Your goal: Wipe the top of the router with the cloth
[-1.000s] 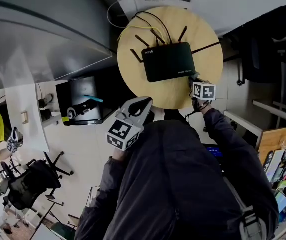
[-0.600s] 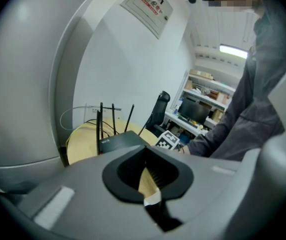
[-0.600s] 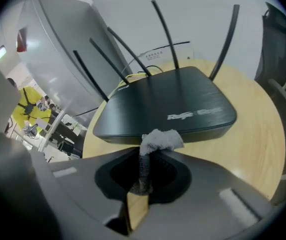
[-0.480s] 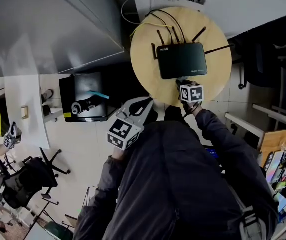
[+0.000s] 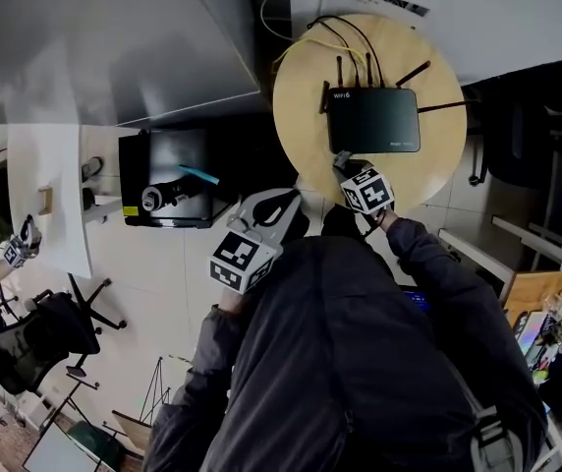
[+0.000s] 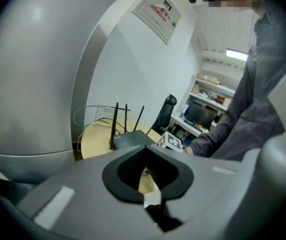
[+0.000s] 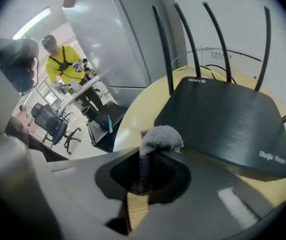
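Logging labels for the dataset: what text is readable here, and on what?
"WIFI6": on the router top, near its back edge.
"Ruijie", roughly: on the router's front corner; the word after it is blurred.
Wall sign: print too small to read.

Fuzzy grey cloth [image 7: 160, 137], brushed matt black plastic router [image 7: 223, 120], smooth pale wooden table [image 5: 299, 116]
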`<move>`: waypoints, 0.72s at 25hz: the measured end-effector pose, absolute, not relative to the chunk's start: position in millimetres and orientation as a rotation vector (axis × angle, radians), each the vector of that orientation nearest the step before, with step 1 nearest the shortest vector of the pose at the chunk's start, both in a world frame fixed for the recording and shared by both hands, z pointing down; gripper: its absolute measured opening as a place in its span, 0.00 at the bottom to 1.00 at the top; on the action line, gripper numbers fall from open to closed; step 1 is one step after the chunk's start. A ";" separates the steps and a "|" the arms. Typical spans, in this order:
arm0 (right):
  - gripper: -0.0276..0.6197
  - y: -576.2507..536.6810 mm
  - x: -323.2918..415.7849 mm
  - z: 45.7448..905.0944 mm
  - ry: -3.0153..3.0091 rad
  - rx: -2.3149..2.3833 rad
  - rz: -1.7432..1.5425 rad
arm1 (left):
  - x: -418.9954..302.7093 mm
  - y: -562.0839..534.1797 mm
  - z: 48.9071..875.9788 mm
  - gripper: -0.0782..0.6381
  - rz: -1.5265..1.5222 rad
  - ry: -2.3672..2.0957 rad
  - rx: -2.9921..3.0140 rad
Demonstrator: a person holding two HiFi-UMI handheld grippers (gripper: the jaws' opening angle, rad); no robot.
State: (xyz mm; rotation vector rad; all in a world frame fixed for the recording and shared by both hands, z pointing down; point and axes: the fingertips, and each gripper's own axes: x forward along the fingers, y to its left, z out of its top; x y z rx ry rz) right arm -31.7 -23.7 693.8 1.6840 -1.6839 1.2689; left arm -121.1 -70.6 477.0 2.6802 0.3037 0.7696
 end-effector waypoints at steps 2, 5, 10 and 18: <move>0.09 -22.0 -34.3 680.6 -1.741 1.616 1.204 | -118.2 -73.5 477.5 0.11 0.759 0.294 2.680; 0.09 -20.0 -28.1 652.5 -1.821 1.478 0.979 | -112.6 -75.6 478.2 0.11 0.746 0.279 2.680; 0.09 -41.2 30.8 617.3 -1.761 1.320 0.579 | -101.9 -76.0 477.6 0.11 0.729 0.246 2.683; 0.09 -108.5 94.6 646.8 -1.642 1.066 0.308 | -104.8 -74.9 474.9 0.11 0.724 0.129 2.676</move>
